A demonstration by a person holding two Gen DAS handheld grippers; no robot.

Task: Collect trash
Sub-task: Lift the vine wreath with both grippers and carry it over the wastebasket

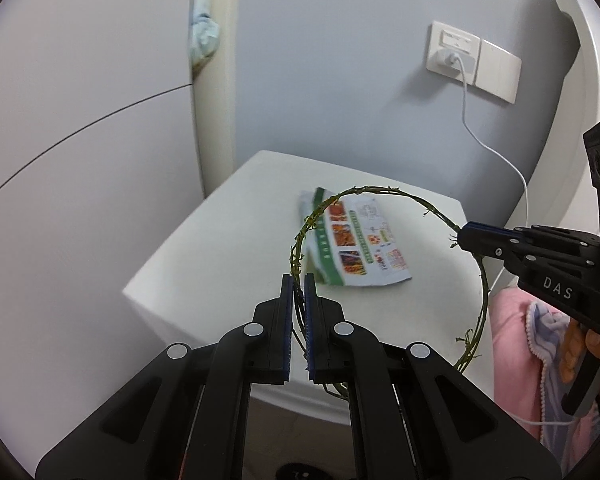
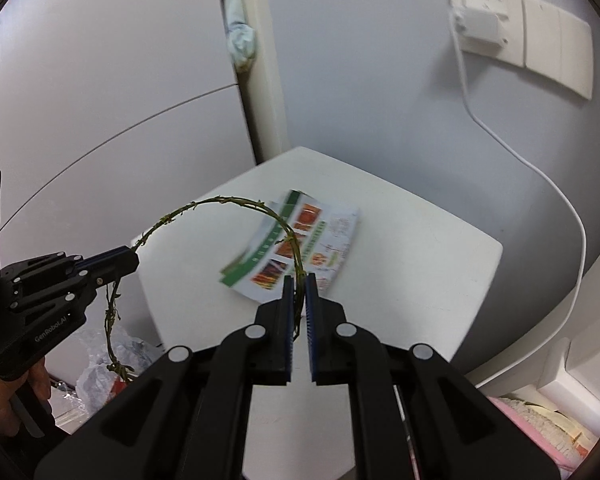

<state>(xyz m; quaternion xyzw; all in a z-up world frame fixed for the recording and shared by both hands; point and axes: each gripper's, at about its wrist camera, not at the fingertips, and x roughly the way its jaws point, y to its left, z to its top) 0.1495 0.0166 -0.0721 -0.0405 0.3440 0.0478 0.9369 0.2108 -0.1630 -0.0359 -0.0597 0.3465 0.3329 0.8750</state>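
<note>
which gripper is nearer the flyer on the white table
Left, narrowly. Both grippers are shut on the vine ring above the flyer; the left gripper hovers by its edge, the right gripper farther off.

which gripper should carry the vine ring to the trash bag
Left, probably. Both the left gripper and right gripper clamp the vine ring; the plastic bag lies below the left.

white table (image 1: 204, 264) | wall socket (image 1: 454, 50) with white cable (image 1: 466, 116) | pink blanket (image 1: 512, 344)

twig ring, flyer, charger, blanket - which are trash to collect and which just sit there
Job: twig ring, held by left gripper and right gripper; flyer on the table.
Lying about: charger, cable, blanket.
</note>
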